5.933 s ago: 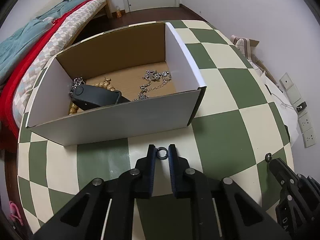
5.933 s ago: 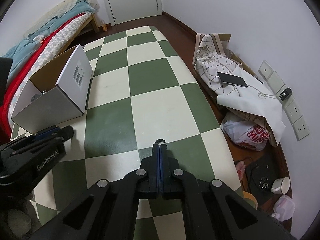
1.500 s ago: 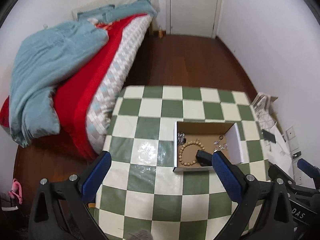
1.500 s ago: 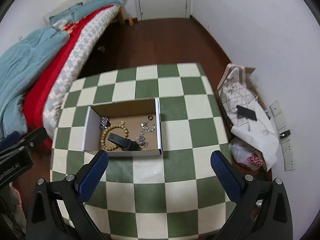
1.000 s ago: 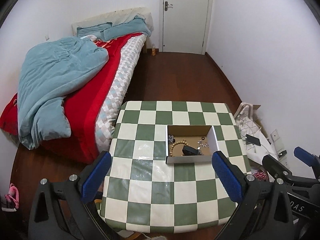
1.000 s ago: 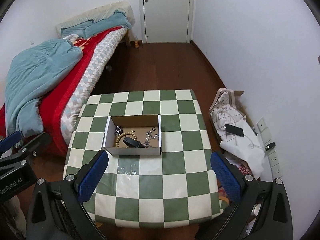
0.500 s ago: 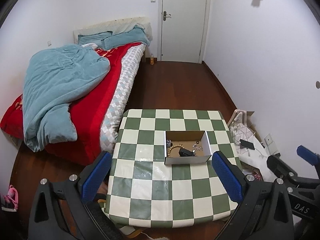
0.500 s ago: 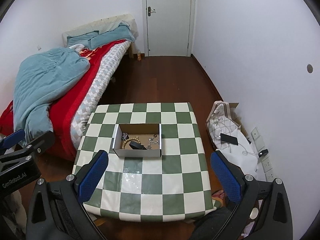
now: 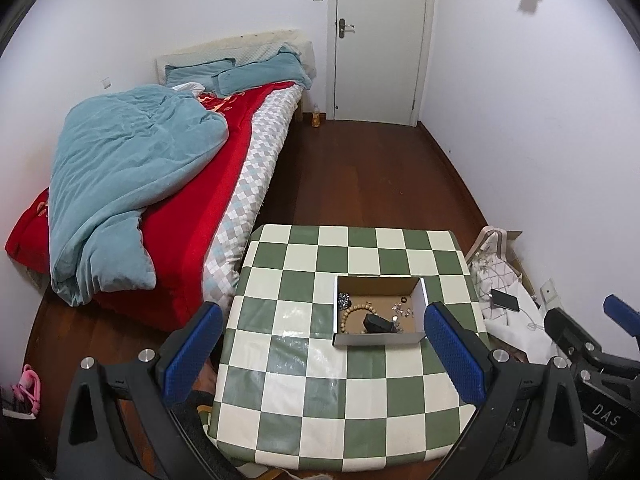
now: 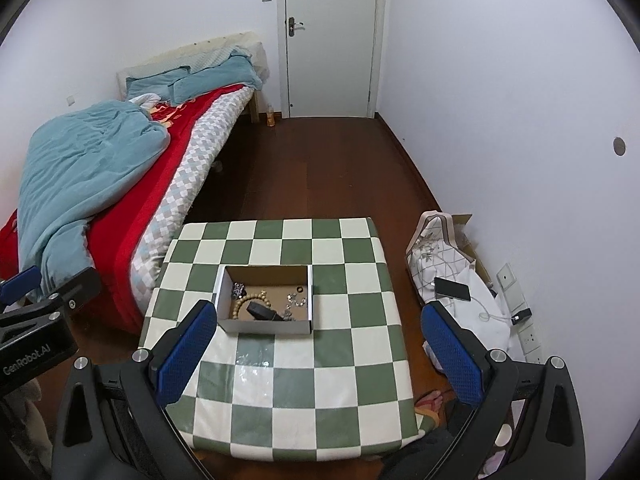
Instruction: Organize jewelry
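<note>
An open cardboard box (image 9: 423, 297) (image 10: 309, 280) stands on the green-and-cream checkered table (image 9: 304, 380) (image 10: 280, 384). Inside lie a wooden bead bracelet (image 9: 352, 314) (image 10: 239, 304), a black case (image 9: 378, 323) (image 10: 262, 312), silver chains (image 9: 402, 311) (image 10: 296, 301) and a small dark ring (image 9: 404, 300) (image 10: 298, 290). My left gripper (image 9: 324, 356) and right gripper (image 10: 316, 352) are both wide open and empty, held high above the table and far from the box.
A bed (image 9: 168, 200) with a red cover and blue duvet stands left of the table. A white door (image 9: 378, 40) is at the back. Bags, a phone (image 10: 452, 289) and wall sockets lie along the right wall.
Earlier each gripper was shut on a small ring near the box. Now both are open and empty, and over the last second they have risen higher and farther from the table.
</note>
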Tool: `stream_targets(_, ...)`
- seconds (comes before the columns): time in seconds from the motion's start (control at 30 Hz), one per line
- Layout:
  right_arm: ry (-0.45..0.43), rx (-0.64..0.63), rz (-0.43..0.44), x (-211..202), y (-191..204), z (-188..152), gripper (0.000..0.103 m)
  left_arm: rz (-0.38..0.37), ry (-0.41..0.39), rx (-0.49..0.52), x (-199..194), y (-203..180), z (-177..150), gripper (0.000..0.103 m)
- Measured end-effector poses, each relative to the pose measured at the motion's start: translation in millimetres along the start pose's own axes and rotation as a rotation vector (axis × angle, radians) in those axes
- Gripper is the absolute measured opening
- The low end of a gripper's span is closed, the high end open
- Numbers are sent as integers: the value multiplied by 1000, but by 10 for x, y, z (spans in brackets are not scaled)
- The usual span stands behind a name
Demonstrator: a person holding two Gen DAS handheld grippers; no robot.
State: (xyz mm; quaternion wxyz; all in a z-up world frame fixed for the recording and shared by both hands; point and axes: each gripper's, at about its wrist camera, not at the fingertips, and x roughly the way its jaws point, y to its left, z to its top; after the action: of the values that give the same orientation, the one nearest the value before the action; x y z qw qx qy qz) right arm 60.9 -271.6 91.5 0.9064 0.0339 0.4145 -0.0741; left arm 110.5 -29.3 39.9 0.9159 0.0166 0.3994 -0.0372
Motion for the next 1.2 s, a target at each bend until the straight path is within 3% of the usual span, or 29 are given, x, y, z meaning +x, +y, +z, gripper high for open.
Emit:
stream_targets(0.4,45,-8,-31,513,20,279,103,10,76,-11,395,-3,130,103)
stream_targets(0.67,103,-19,-34,829,54,263,103,7,110,-7,535,-20,97,103)
stream_targets(1.2,117,-30,-27,896,112,246,103,11,99,-8,564,-32,112,103)
